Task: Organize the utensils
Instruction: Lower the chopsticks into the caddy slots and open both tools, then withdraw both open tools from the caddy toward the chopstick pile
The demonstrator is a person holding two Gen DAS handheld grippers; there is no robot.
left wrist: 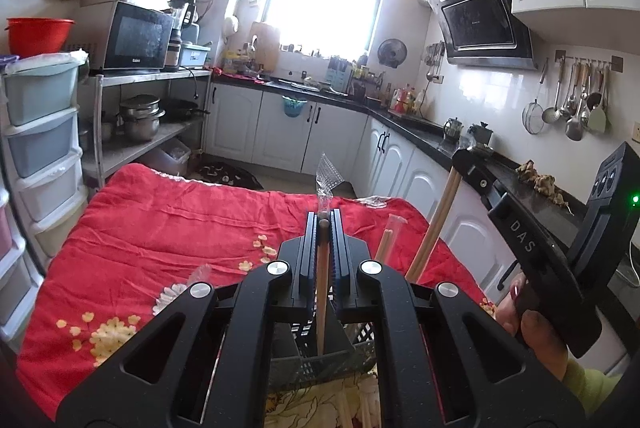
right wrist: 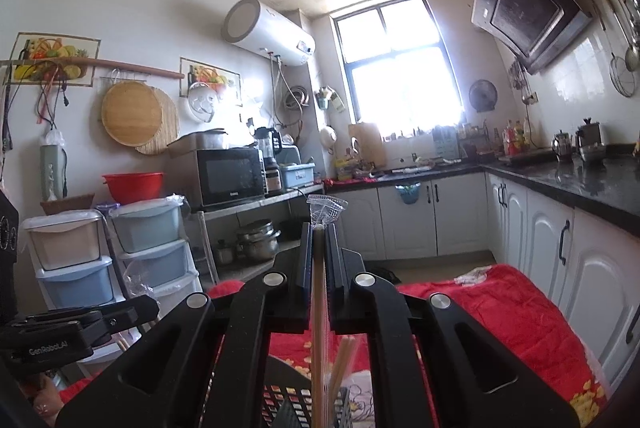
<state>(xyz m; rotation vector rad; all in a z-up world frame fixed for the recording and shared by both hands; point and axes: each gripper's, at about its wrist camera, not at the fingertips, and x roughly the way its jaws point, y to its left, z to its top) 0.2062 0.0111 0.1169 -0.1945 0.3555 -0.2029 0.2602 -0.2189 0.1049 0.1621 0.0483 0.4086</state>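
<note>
My left gripper (left wrist: 323,220) is shut on a pair of wooden chopsticks (left wrist: 321,292) in a clear plastic sleeve, upright, lower ends inside a dark mesh utensil basket (left wrist: 320,360) on the red floral cloth. My right gripper (right wrist: 319,230) is shut on another sleeved pair of chopsticks (right wrist: 318,328), also upright over the basket (right wrist: 300,408). In the left wrist view the right gripper (left wrist: 460,157) stands to the right, its chopsticks (left wrist: 434,224) slanting down. A third sleeved pair (left wrist: 386,240) leans beside them.
A red floral cloth (left wrist: 168,228) covers the table. White cabinets with a dark countertop (left wrist: 424,123) run along the right. Stacked plastic drawers (left wrist: 40,147) and a metal shelf with a microwave (left wrist: 136,35) stand at the left.
</note>
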